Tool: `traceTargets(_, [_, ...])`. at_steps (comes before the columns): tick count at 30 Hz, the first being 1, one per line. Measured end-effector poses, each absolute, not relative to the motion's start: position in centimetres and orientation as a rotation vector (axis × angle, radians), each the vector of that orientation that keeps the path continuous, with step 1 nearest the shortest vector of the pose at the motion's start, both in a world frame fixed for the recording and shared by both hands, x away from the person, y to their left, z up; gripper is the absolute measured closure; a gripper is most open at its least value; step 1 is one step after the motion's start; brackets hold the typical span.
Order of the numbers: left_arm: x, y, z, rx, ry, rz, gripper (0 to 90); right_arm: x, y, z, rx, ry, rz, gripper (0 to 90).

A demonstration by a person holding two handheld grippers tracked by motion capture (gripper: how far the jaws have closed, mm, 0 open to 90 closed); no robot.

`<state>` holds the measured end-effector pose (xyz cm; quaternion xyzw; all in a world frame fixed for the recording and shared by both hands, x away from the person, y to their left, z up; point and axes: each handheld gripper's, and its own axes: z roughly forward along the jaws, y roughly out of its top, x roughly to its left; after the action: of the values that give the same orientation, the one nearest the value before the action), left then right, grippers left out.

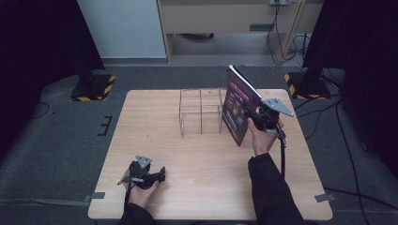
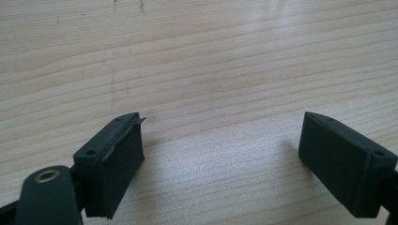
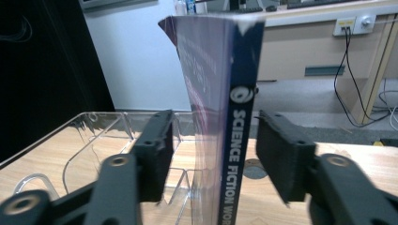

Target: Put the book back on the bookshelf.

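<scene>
A thin purple book (image 1: pixel 239 105) stands on its lower edge on the wooden table (image 1: pixel 197 164), just right of a clear acrylic divided holder (image 1: pixel 201 112). My right gripper (image 1: pixel 249 115) reaches it from the right. In the right gripper view the spine (image 3: pixel 237 117) reads "SCIENCE FICTION" and stands between the jaws of my right gripper (image 3: pixel 213 133). The right jaw is at the spine, while a gap shows between the left jaw and the cover, so the gripper is open. My left gripper (image 1: pixel 162 174) rests at the table's front left, open (image 2: pixel 223 140) over bare wood.
The acrylic holder (image 3: pixel 94 140) has upright partitions and sits at the table's far middle. Behind the table are a wooden cabinet (image 1: pixel 225 18), floor cables (image 1: pixel 281 42) and black stands with striped bases (image 1: pixel 94 86).
</scene>
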<state>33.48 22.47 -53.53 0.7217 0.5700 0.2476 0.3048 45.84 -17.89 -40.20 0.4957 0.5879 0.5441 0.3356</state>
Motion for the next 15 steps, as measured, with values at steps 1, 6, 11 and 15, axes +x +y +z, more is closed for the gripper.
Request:
traceTargets(1, [33.5, 22.5, -53.5, 1.912, 1.509, 0.656, 13.3, 45.8, -17.9, -40.1, 1.291, 1.535, 1.422, 41.5])
traceTargets(6, [33.5, 22.5, -53.5, 1.912, 1.510, 0.656, 13.2, 45.3, -18.0, -40.0, 1.276, 1.605, 1.420, 27.7])
traceTargets(11, [33.5, 22.5, -53.5, 1.911, 1.510, 0.656, 13.2, 44.2, -18.6, -40.5, 1.276, 1.671, 1.395, 18.5])
traceTargets(15, [33.5, 22.5, -53.5, 1.912, 1.510, 0.656, 13.2, 42.8, -19.5, -41.7, 1.282, 1.730, 1.368, 15.2])
